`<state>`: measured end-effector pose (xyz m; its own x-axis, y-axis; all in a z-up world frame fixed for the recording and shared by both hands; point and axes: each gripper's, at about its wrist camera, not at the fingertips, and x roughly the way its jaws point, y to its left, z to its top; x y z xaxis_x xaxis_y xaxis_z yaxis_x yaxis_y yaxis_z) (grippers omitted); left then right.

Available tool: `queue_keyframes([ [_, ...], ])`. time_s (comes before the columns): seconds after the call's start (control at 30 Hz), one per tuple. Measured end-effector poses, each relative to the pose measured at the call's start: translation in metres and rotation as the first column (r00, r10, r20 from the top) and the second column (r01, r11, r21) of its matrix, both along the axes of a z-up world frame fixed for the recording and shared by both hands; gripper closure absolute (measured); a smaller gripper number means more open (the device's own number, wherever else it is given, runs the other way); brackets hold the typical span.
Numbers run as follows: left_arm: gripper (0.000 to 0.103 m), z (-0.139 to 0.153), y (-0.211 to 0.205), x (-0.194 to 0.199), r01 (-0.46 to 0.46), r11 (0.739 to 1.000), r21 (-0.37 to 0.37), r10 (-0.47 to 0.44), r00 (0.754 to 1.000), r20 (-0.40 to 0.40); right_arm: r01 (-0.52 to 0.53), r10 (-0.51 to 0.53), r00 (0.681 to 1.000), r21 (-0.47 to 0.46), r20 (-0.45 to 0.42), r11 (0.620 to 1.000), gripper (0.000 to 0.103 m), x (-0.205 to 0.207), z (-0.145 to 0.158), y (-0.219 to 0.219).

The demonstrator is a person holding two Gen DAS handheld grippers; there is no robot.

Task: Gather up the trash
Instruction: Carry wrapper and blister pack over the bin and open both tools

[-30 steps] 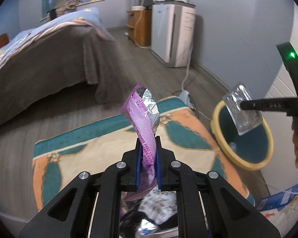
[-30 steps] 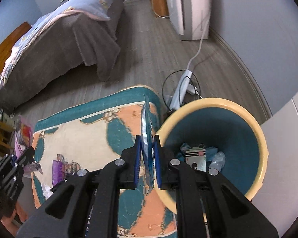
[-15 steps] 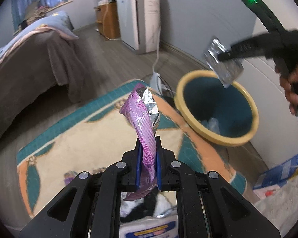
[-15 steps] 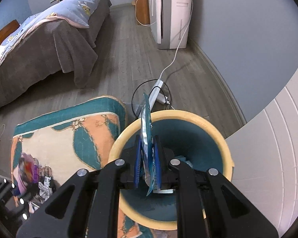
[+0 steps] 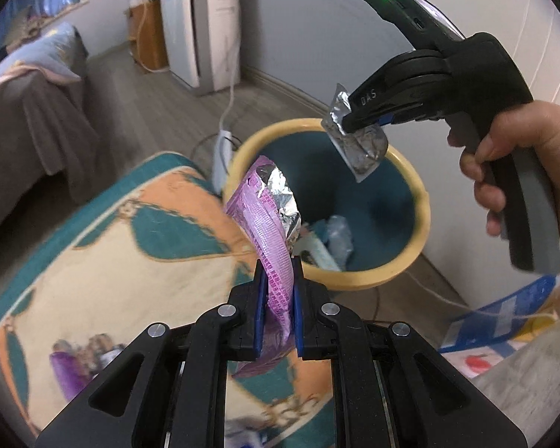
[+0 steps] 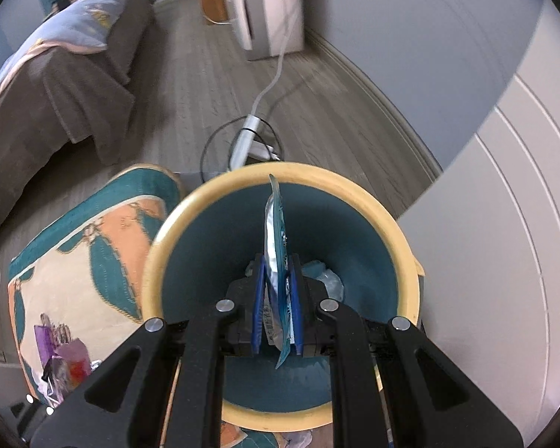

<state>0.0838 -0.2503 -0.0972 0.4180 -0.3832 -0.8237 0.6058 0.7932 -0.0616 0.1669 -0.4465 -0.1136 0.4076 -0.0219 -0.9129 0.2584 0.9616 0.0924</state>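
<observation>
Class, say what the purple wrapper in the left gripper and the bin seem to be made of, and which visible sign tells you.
Purple wrapper: likely foil-lined plastic film; its torn top shows crinkled, shiny silver inside. Bin: probably moulded plastic; smooth yellow rim, even matte teal inner wall.

A home bedroom: a bed [image 6: 56,74] at ten o'clock, patterned rug [image 6: 86,261], wooden floor [image 6: 190,86].
</observation>
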Motion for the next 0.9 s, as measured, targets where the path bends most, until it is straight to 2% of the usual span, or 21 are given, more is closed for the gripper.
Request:
queue_keyframes([
  [0.2, 0.090, -0.013, -0.028, 0.010, 0.063, 0.997, 0.032, -0.063, 0.998, -0.003, 0.030, -0.030, 0.999, 0.000, 0.012, 1.000, 0.091, -0.002, 0.006, 0.001],
  [0.33, 0.090, -0.019, -0.041, 0.026, 0.054, 0.998, 0.032, -0.053, 0.998, -0.029, 0.036, -0.035, 0.999, -0.026, 0.034, 0.999, 0.091, -0.007, 0.019, 0.007],
  [0.47, 0.090, -0.010, -0.053, 0.037, 0.054, 0.998, 0.014, -0.054, 0.999, -0.001, 0.073, -0.071, 0.996, -0.032, 0.052, 0.997, 0.091, -0.013, 0.027, -0.004],
  [0.53, 0.084, -0.001, -0.058, 0.035, 0.067, 0.998, 0.000, -0.067, 0.997, 0.037, 0.098, -0.095, 0.993, -0.044, 0.065, 0.994, 0.091, -0.017, 0.032, -0.010],
  [0.6, 0.071, 0.010, -0.061, 0.033, 0.067, 0.998, -0.019, -0.066, 0.995, 0.079, 0.123, -0.117, 0.989, -0.059, 0.092, 0.991, 0.091, -0.021, 0.040, -0.015],
  [0.63, 0.069, 0.015, -0.061, 0.031, 0.068, 0.997, -0.033, -0.064, 0.993, 0.096, 0.131, -0.125, 0.987, -0.055, 0.102, 0.990, 0.091, -0.023, 0.043, -0.016],
  [0.7, 0.048, 0.021, -0.060, 0.026, 0.066, 0.997, -0.039, -0.061, 0.991, 0.121, 0.137, -0.132, 0.985, -0.039, 0.111, 0.990, 0.090, -0.025, 0.047, -0.016],
  [0.73, 0.043, 0.022, -0.058, 0.024, 0.065, 0.997, -0.036, -0.059, 0.990, 0.129, 0.134, -0.130, 0.985, -0.037, 0.111, 0.990, 0.088, -0.026, 0.048, -0.015],
  [0.77, 0.038, 0.023, -0.056, 0.021, 0.062, 0.998, -0.030, -0.057, 0.989, 0.138, 0.130, -0.126, 0.986, -0.036, 0.110, 0.991, 0.085, -0.027, 0.049, -0.013],
  [0.83, 0.032, 0.026, -0.050, 0.018, 0.042, 0.999, -0.010, -0.040, 0.987, 0.155, 0.124, -0.120, 0.986, -0.029, 0.113, 0.992, 0.065, -0.028, 0.053, -0.011],
  [0.9, 0.026, 0.030, -0.040, 0.016, 0.020, 1.000, -0.014, -0.017, 0.988, 0.154, 0.122, -0.119, 0.985, -0.022, 0.124, 0.992, 0.057, -0.030, 0.058, -0.008],
])
